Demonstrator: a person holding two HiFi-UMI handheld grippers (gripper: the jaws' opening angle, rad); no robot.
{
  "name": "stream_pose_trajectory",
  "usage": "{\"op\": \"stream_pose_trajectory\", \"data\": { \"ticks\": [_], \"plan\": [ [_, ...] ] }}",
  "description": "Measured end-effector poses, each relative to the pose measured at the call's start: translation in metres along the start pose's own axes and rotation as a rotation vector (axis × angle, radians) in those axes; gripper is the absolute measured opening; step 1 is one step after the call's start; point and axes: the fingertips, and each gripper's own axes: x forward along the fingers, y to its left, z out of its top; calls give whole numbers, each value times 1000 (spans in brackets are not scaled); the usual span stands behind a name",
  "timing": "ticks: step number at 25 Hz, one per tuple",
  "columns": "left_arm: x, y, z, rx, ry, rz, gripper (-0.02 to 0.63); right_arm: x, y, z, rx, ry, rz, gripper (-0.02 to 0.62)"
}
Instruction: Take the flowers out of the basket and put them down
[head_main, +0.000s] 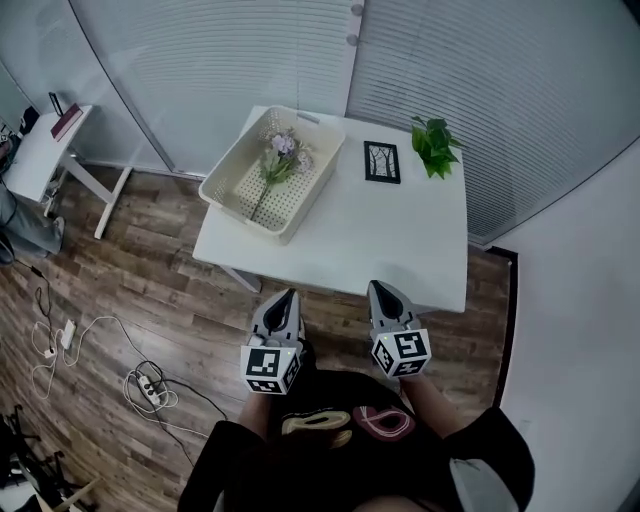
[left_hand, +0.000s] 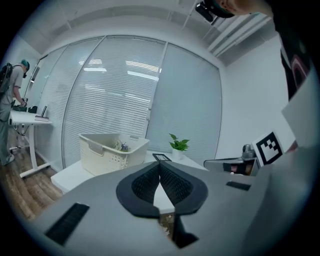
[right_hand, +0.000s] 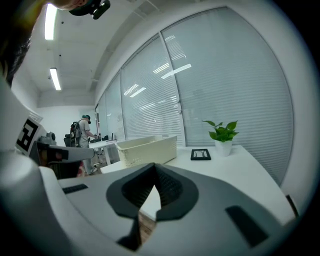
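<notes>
Flowers (head_main: 280, 160) lie inside the basket (head_main: 228, 196), purple heads toward its far end, stem toward its near end. Both grippers sit well short of the basket, off the near edge of the white table (head_main: 390, 250) and over the wood floor. Left gripper (head_main: 288, 296) & right gripper (head_main: 380, 290) are side by side, tips aimed at the table. L jaws are clenched tip to tip w/ nothing btwn them; R jaws are likewise closed & empty.

On the table right of the basket lies a black picture frame (head_main: 382, 161), then a potted plant (head_main: 435, 146) further right by the corner. Only bare tabletop lies btwn jaws & basket. Left of the basket, off the table, stands a small white desk (head_main: 40, 150); a power strip (head_main: 150, 385) w/ cables lies on the floor.

Left gripper view catches flower heads (left_hand: 122, 146) peeking over the basket rim. In the right gripper view the basket wall (right_hand: 147, 150) hides them. Both gripper views show a person (right_hand: 82, 132) standing at the desk; only the head view shows the power strip.
</notes>
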Motion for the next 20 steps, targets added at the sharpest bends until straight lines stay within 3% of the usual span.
{"op": "stream_pose_trajectory", "data": {
  "ticks": [12, 20],
  "plan": [
    [80, 85, 58, 29, -6, -52, 17, 92, 3, 33, -15, -18, -72, 11],
    [109, 117, 90, 40, -23, -49, 17, 125, 4, 42, 1, -29, -107, 11]
  ]
}}
